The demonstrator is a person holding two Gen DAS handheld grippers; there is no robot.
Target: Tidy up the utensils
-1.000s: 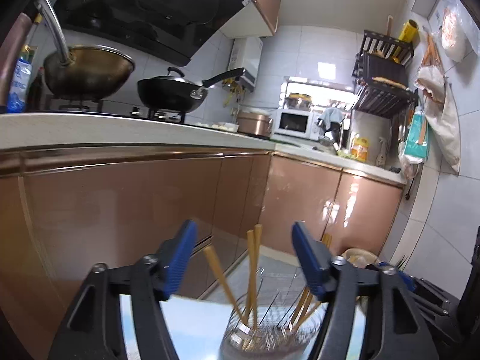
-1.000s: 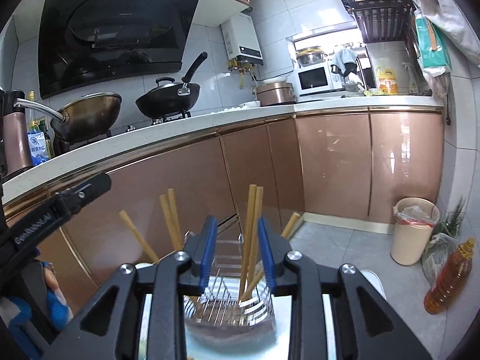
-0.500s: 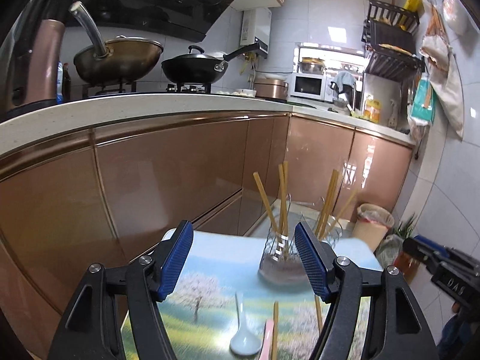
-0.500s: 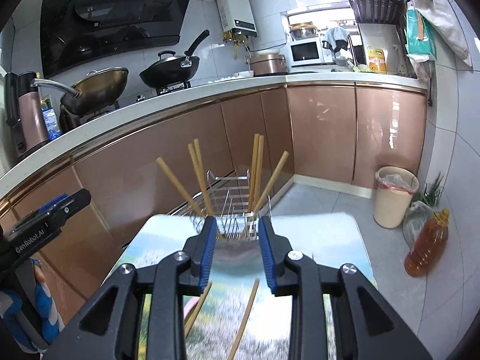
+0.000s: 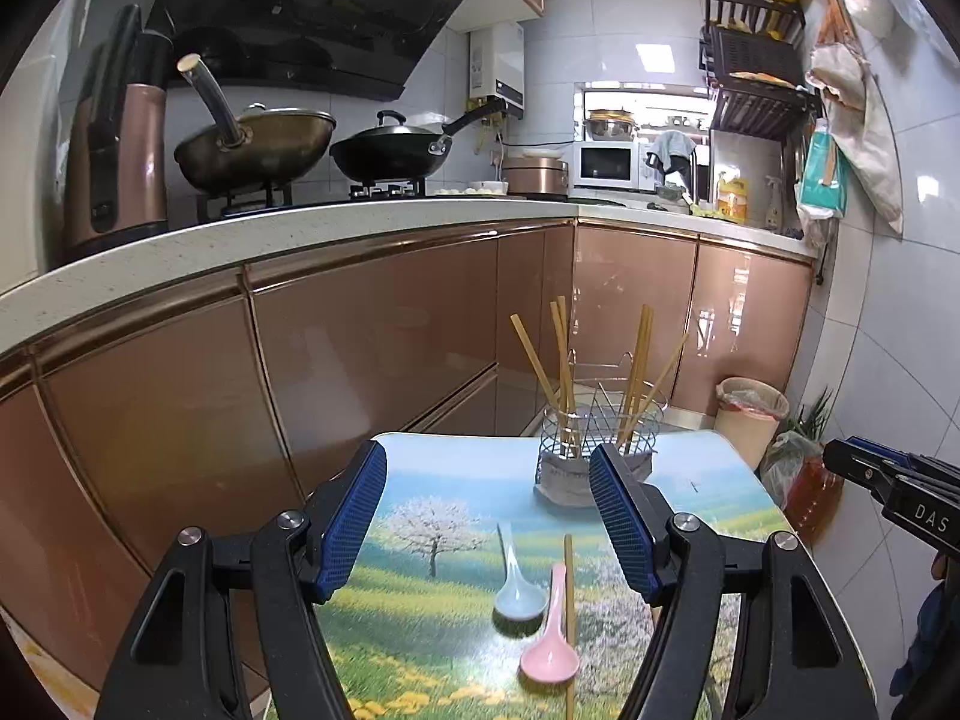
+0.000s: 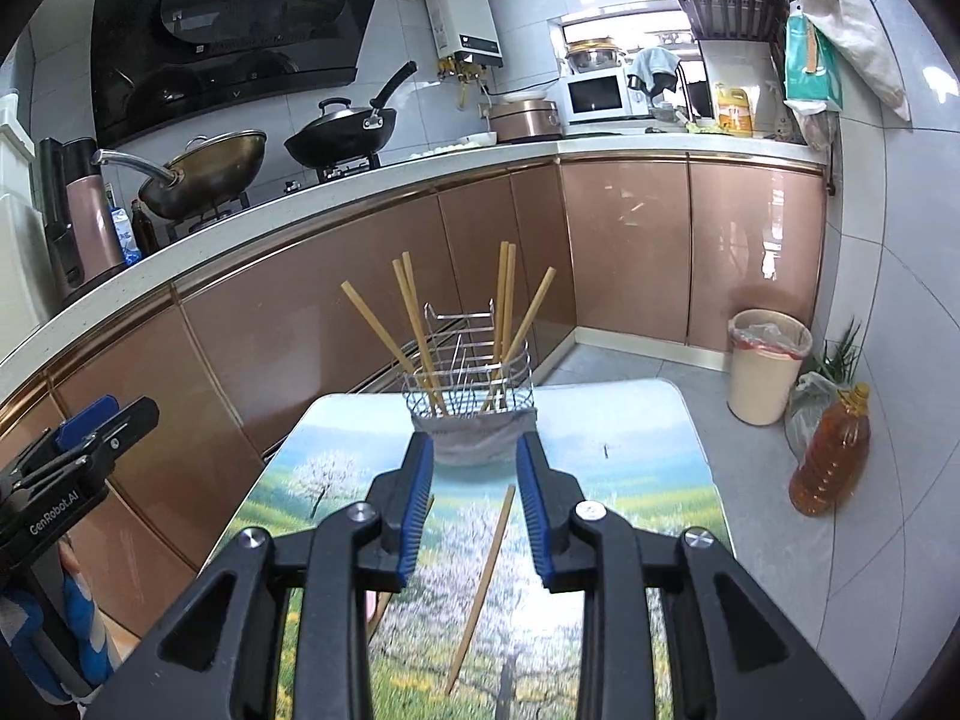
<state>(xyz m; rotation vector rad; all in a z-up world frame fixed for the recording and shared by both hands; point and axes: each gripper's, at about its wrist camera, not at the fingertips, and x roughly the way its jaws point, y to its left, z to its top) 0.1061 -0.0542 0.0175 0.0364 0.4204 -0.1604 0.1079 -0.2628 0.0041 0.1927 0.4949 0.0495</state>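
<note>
Wire caddy (image 5: pixel 602 427) nr table (image 5: pixel 420 456) far edge.

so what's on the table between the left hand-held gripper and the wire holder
Left wrist view: a pale blue spoon, a pink spoon and one chopstick.

Right gripper (image 6: pixel 473 495), lower centre of frame: blue-padded jaws parted, nothing between them, above a table (image 6: pixel 672 480) printed with a landscape. Wire utensil holder (image 6: pixel 468 387), mid-frame at the table's far edge, holds several upright chopsticks (image 6: pixel 414 324). One loose chopstick (image 6: pixel 480 588) lies on the table below the holder; the left gripper (image 6: pixel 90 438) shows at left edge.
</note>
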